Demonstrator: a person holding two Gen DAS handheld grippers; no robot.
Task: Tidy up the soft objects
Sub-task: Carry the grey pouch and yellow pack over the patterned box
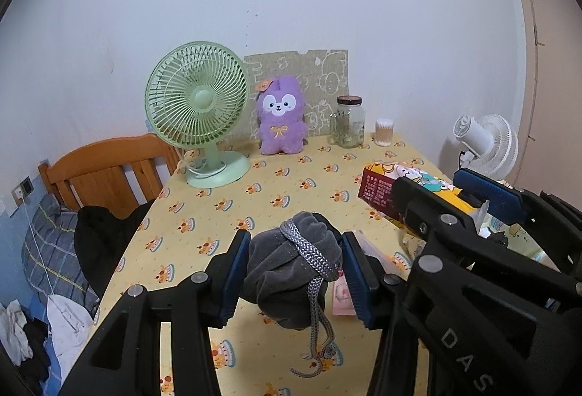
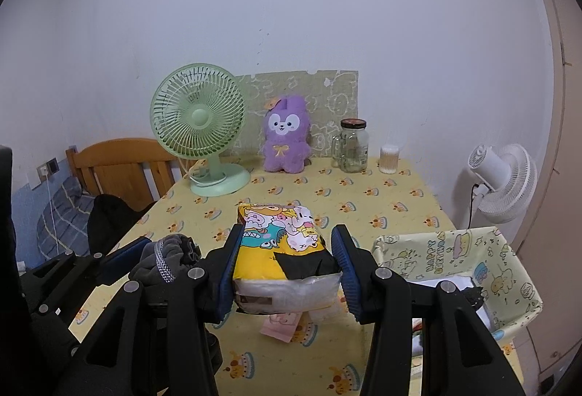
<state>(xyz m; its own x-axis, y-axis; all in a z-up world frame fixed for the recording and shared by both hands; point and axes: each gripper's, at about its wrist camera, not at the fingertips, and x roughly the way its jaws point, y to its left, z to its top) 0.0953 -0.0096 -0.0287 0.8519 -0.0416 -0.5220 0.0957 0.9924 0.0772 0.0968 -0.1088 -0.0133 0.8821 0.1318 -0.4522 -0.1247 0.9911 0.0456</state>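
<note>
Beside table [image 2: 400, 199], basket [image 2: 509, 290] holds white items.

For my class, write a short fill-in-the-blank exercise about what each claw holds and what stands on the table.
1. The left claw grips a grey drawstring ____.
2. The right claw holds a cartoon-printed tissue ____.
3. The plush toy is ____ in colour.
4. Left of the plush toy stands a green ____.

Missing words: pouch; pack; purple; fan

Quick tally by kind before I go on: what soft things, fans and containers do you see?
Soft things: 3: grey pouch in the left gripper, tissue pack in the right gripper, purple plush.
Fans: 2: green fan, white fan.
Containers: 3: glass jar, cotton swab tub, yellow basket.
Total: 8
</note>
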